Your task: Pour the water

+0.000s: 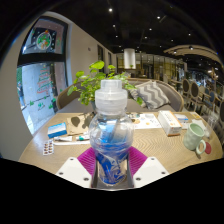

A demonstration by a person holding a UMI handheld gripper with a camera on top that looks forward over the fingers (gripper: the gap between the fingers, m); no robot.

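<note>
A clear plastic water bottle (pixel 110 130) with a white cap and a blue label stands upright between my fingers, filling the middle of the gripper view. My gripper (pixel 111 162) is shut on the bottle; both magenta pads (pixel 88 160) press against its lower body at the label. Beyond the bottle to the right, a pale green mug (pixel 196 135) sits on the round wooden table (pixel 160 148).
A leafy green plant (pixel 92 82) stands behind the bottle. A white box (pixel 169 122) lies next to the mug. Small packets and cards (pixel 62 128) lie to the left. Sofas and a lit room lie beyond the table.
</note>
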